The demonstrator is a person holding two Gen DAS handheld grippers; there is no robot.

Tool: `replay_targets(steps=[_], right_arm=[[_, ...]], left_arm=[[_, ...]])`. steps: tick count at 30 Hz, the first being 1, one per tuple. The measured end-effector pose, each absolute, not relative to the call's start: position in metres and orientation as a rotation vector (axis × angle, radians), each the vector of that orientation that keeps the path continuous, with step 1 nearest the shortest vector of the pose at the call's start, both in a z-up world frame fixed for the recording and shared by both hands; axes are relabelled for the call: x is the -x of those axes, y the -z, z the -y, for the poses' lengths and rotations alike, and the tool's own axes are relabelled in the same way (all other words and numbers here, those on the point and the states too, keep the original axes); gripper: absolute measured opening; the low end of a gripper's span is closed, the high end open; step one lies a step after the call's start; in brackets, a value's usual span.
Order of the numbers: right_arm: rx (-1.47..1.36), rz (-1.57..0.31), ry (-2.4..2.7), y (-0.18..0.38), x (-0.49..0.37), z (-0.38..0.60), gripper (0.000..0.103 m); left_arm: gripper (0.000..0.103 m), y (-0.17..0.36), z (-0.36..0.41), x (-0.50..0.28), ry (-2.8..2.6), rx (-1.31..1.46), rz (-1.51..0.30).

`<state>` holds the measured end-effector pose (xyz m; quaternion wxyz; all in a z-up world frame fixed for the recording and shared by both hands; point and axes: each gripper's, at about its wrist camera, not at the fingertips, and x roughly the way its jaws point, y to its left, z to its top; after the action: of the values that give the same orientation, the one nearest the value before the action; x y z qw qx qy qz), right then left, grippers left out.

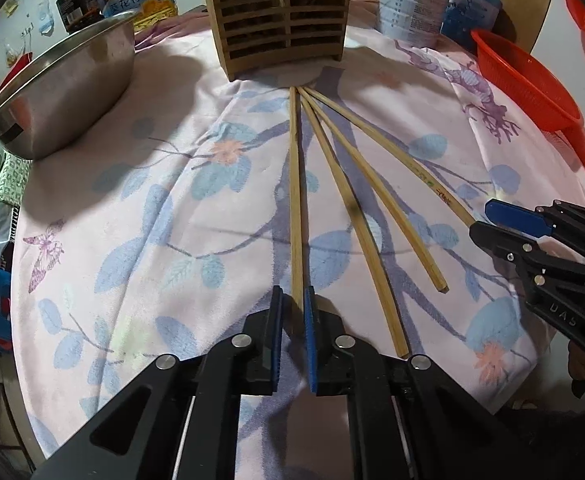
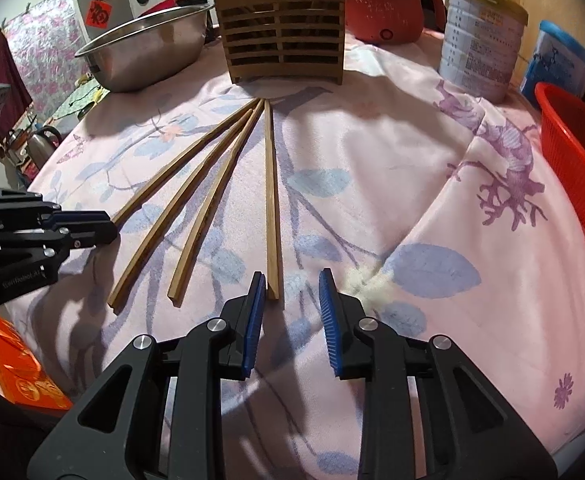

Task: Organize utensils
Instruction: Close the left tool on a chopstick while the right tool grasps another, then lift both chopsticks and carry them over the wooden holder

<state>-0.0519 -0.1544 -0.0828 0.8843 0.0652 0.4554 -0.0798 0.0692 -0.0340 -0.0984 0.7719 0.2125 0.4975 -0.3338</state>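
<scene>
Chopsticks, four of them, fan out on the floral cloth [image 1: 140,216] from the foot of the wooden holder [image 1: 278,24]. We see the left gripper [image 1: 293,300] with its pads narrowed around the near end of the leftmost chopstick [image 1: 295,184]; whether they pinch it we cannot tell. We see the right gripper [image 2: 291,280] spread apart, the rightmost chopstick [image 2: 271,200] ending just inside its left pad. Steel bowl [image 1: 64,88] sits left of the holder, red basket [image 2: 572,160] at right

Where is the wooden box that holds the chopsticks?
The wooden chopstick holder stands at the far middle of the table, between the steel bowl and the milk powder can.
</scene>
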Motion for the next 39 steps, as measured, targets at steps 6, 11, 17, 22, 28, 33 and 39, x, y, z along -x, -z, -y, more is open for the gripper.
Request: replay_targets(steps=[6,11,17,22,28,33,39], right_arm=[[-0.078,-0.913,0.149,0.084,0.056,0.14,0.007],[-0.138,-0.931,0.131,0.083,0.053,0.148,0.006],[-0.116,-0.867,0.131,0.05,0.049,0.154,0.006],[-0.115,-0.769,0.144,0.012,0.044,0.163,0.006],[-0.124,-0.654,0.155,-0.034,0.034,0.174,0.006],[-0.146,-0.601,0.145,-0.061,0.024,0.181,0.006],[-0.113,-0.564,0.133,-0.083,0.012,0.18,0.006]], left_arm=[[0.006,0.098,0.033,-0.069,0.714,-0.447,-1.073],[0.006,0.097,0.032,-0.07,0.7,-0.433,-1.091],[0.006,0.065,0.029,-0.082,0.677,-0.417,-1.07],[0.006,0.02,0.029,-0.09,0.664,-0.387,-0.994],[0.006,-0.027,0.036,-0.093,0.667,-0.374,-0.897],[0.006,-0.061,0.038,-0.103,0.68,-0.317,-0.859],[0.006,-0.08,0.038,-0.115,0.707,-0.298,-0.903]])
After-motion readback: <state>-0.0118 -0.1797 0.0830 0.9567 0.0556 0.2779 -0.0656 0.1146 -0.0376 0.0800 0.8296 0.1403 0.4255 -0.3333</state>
